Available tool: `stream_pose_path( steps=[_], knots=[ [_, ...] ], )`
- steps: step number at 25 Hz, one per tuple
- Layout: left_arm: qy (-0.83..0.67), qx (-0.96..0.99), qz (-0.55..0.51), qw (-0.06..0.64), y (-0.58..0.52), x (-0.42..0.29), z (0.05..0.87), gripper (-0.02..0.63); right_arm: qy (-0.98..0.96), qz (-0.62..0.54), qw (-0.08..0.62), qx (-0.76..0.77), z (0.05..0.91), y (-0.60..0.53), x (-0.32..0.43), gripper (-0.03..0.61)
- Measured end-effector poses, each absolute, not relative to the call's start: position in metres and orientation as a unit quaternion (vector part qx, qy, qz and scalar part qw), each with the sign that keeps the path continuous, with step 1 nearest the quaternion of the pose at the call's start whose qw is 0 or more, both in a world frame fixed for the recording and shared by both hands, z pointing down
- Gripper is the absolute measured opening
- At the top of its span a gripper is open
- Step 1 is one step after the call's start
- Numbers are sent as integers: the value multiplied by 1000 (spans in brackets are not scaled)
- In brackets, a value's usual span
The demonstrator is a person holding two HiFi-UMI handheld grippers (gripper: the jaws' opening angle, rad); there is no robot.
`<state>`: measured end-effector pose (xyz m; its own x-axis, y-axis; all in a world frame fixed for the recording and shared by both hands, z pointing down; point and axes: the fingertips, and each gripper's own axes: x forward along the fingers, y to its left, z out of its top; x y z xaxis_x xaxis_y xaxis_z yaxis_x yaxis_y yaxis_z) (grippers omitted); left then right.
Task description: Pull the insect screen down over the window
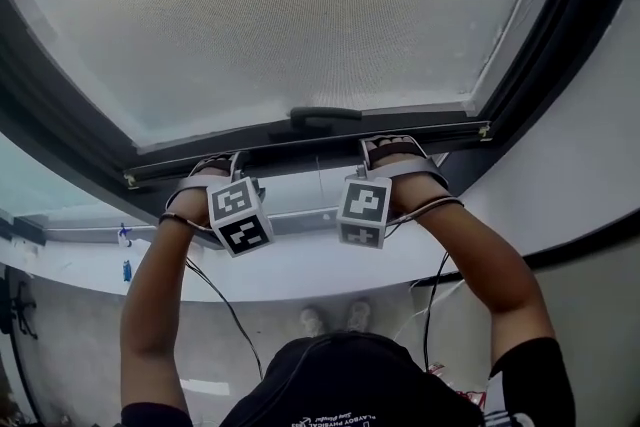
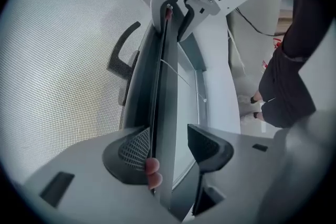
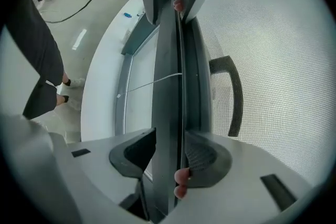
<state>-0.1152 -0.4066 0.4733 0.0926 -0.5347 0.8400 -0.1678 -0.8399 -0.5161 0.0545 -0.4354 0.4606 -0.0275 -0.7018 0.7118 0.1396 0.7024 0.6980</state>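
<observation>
**Two hand-held grippers at the bottom bar [image 1: 300, 151] of an insect screen [image 1: 280, 5].** The mesh fills the far, upper part of the window frame [image 1: 60, 130]. The bar hangs partway down, and a strip of bare pane [image 1: 300, 190] between it and the lower rail is not yet covered.

The bar's long axis runs left to right. Both grippers meet it from the near side, with their jaws pointing along its thin edge.
- **Positions:** The left gripper [image 1: 213, 165] sits left of the central pull handle [image 1: 322, 115]. The right gripper [image 1: 392, 153] sits right of it. They look about equally far from the handle, so neither hand is clearly nearer.
- **Left gripper:** Its own view shows the jaws straddling the bar. The pad on the mesh side lies against the bar, and the other stands off with a sliver of pane showing between, so the jaws are released rather than clamped.
- **Right gripper:** Its own view shows both pads against the bar, grasping it.

The remaining travel appears to be straight down towards the person, at right angles to the bar's length. An even two-handed pull should keep the bar level.
</observation>
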Motion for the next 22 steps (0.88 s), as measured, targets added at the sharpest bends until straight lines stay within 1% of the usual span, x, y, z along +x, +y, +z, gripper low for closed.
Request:
stream_pose_path(
  steps=[2,8,14,18,22],
  knots=[
    [248,-722,-630,143,-408,-116,473,224,-646,-318,659,219,461,-437,53,169],
    [278,-730,-599,173,-410,-108,475,224,-633,-331,664,220,466,-433,62,169],
    [289,-720,-601,191,-419,-113,474,224,-648,-318,662,200,461,-433,60,169],
    [265,-712,-627,173,-410,-110,473,224,-657,-301,664,192,459,-426,59,169],
    [303,-720,-593,196,-419,-111,472,224,-648,-306,670,193,459,-426,57,169]
  ],
)
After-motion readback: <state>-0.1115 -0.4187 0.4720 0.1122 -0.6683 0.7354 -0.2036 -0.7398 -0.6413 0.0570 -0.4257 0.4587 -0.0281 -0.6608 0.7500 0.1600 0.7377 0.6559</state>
